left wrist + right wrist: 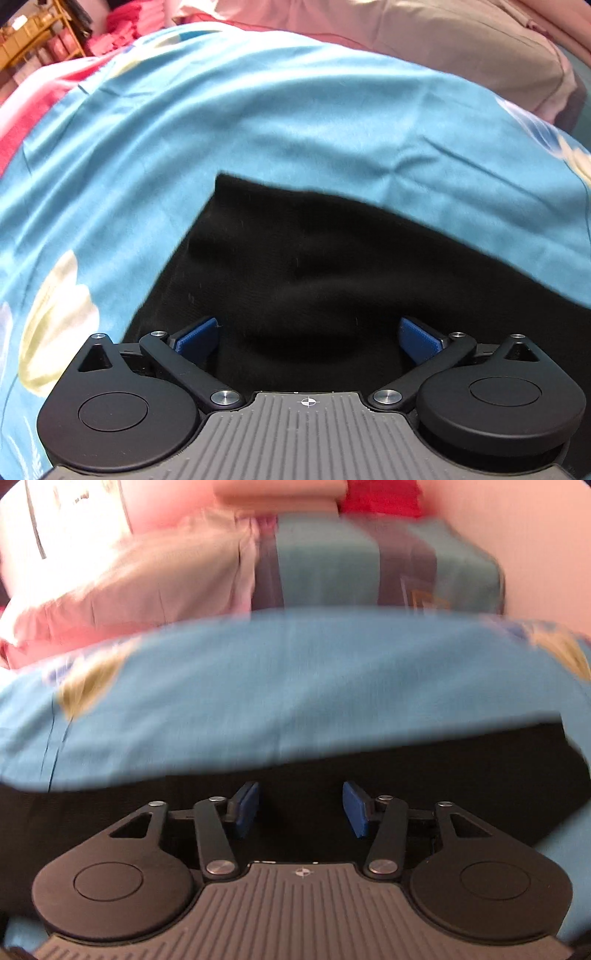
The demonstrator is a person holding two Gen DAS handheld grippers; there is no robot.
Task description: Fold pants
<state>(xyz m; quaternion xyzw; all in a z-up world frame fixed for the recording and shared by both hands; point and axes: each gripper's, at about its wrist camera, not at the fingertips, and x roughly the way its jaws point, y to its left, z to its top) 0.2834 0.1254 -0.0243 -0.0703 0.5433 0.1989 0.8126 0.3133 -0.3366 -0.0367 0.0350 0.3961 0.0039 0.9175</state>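
The black pants (314, 280) lie flat on a blue sheet (258, 122) printed with pale flowers; in the left wrist view one squared corner points up and left, an edge running down to the right, and in the right wrist view (295, 760) they stretch as a long band across the picture. The left gripper (309, 334) tilts steeply down over the cloth, jaws wide, nothing between the blue pads (195, 338). The right gripper (301, 808), angled less steeply, stands about half open over the pants, gripping nothing; this view is blurred. Beyond the sheet lie a pink pillow (461, 48) and folded teal bedding (369, 561).
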